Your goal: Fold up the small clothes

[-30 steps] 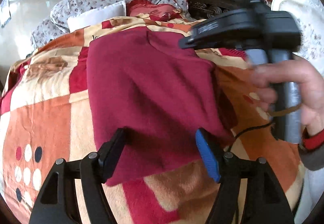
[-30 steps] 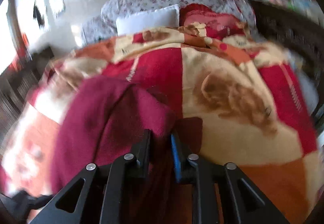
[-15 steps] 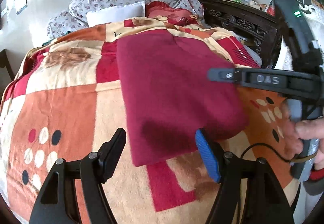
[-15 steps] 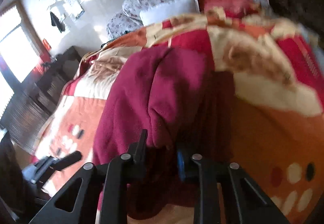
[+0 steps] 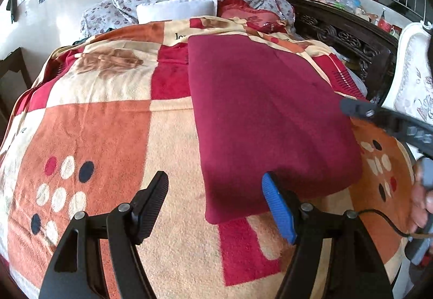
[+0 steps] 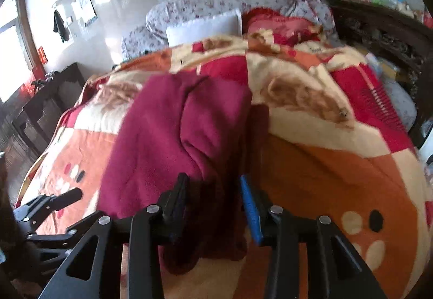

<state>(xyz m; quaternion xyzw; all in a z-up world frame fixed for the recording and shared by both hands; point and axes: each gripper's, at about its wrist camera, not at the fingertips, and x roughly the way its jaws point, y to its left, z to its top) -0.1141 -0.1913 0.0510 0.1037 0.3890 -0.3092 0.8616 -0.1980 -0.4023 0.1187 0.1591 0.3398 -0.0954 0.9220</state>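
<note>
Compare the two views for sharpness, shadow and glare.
Left wrist view: sharp; the maroon garment lies crisp on the blanket, a finger shadow at its near edge. Right wrist view: motion-blurred throughout, glare on the glossy wall, blown-out window at left.

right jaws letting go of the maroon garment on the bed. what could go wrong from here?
1. The right gripper is opening with the maroon garment between its jaws; the soft cloth may snag on the blue pad and drag the fold open.
2. The folded edge looks puffy in the right wrist view, so it may spring back.
3. The left gripper hangs open over the near corner; a careless move could rumple it on the plush blanket.
</note>
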